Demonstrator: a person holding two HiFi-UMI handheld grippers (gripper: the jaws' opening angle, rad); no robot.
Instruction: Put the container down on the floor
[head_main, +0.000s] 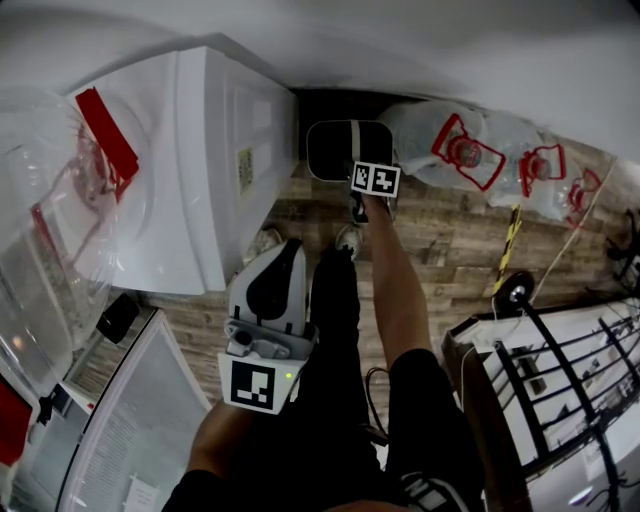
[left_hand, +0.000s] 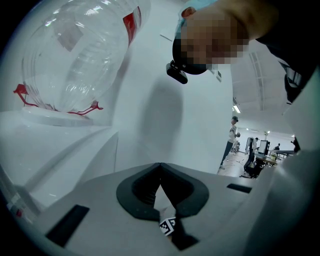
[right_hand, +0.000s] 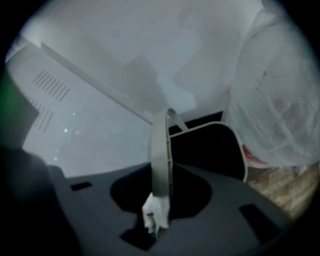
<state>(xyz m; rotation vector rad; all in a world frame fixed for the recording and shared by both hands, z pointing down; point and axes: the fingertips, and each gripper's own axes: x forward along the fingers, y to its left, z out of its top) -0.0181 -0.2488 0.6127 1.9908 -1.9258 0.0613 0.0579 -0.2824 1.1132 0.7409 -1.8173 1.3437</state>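
Head view, upper centre: the right gripper (head_main: 368, 175) held a dark, white-rimmed container (head_main: 333, 150) by its thin pale handle (right_hand: 161, 145), on which the fingers were closed. The container sat in the gap between a white appliance (head_main: 200, 160) and clear water bottles (head_main: 460, 145), low over the wood-grain floor (head_main: 450, 240); whether it touched the floor could not be told. Lower centre: the left gripper (head_main: 290, 255), fingers brought together on nothing, lay just right of the appliance's near corner.
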